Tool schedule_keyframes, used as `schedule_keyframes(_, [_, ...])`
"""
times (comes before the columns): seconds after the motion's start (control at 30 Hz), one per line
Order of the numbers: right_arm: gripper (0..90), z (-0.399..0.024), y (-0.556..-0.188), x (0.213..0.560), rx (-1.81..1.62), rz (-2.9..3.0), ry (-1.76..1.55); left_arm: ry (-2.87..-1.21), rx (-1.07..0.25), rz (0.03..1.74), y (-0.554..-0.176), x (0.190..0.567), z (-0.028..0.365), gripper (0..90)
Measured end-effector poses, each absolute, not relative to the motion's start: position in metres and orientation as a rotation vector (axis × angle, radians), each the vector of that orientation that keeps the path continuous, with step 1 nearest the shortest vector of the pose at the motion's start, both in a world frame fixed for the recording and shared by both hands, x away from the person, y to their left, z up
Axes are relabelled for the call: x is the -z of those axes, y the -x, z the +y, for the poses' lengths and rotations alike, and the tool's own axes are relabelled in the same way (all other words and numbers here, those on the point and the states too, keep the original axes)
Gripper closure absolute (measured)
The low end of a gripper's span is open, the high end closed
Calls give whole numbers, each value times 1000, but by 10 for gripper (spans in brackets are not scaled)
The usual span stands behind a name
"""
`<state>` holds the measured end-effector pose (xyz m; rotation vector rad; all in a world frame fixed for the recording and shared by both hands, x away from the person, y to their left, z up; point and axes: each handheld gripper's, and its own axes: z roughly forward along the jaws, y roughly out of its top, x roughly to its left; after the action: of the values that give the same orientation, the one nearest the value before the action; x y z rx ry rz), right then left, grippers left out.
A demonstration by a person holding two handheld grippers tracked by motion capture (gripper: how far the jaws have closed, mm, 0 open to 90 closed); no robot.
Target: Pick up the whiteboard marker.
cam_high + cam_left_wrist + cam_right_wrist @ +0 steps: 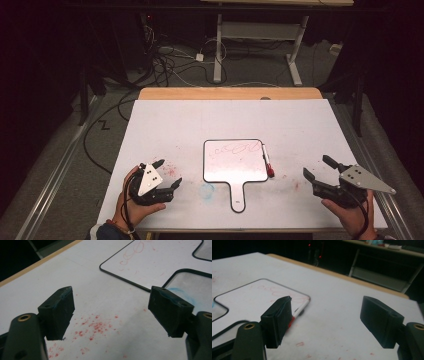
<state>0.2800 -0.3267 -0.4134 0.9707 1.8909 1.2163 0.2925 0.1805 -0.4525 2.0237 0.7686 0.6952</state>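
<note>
High view: at the bench's (165, 120) near edge, my left gripper (169, 176) and right gripper (316, 169) wait with jaws wide, holding nothing. Between them, farther in, lies the paddle whiteboard (235, 162), red scribble unerased, red marker (267, 161) along its right edge. The work looks barely begun.

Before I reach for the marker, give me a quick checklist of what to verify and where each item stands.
1. Right tool open: ok, jaws wide apart.
2. Left tool open and empty: ok.
3. Marker free to grasp: ok, it lies along the right edge of the paddle whiteboard, nothing on top.
4. Path from right tool to marker clear: ok, bare table cover between.
5. Marker cap on: cannot tell.
6. Board steady if nudged: cannot tell, neither tool holds it.
</note>
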Motion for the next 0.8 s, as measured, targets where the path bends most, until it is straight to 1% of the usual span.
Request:
schedule_keyframes(0.07, [259, -325, -281, 417, -1225, 1913, -978, -2015, -708, 774, -295, 453, 178, 212])
schedule_keyframes(0.27, [254, -320, -283, 422, -1212, 2002, -960, -2037, -660, 798, -298, 458, 175, 205])
schedule_keyframes(0.37, [259, -317, -285, 423, -1203, 2039, -957, -2051, -666, 782, -296, 459, 175, 202])
schedule_keyframes(0.47, [270, -314, -287, 423, -1207, 2068, -956, -2060, -655, 777, -294, 459, 174, 203])
schedule_keyframes(0.53, [294, -312, -290, 423, -1197, 2091, -967, -2071, -654, 776, -294, 460, 173, 204])
schedule_keyframes(0.63, [327, -307, -299, 424, -1156, 2149, -998, -2102, -648, 779, -296, 462, 172, 204])
schedule_keyframes(0.77, [337, -299, -319, 424, -1129, 2237, -1094, -2114, -636, 785, -297, 464, 170, 196])
schedule_keyframes(0.8, [354, -297, -324, 424, -1132, 2269, -1110, -2118, -647, 770, -298, 464, 169, 195])
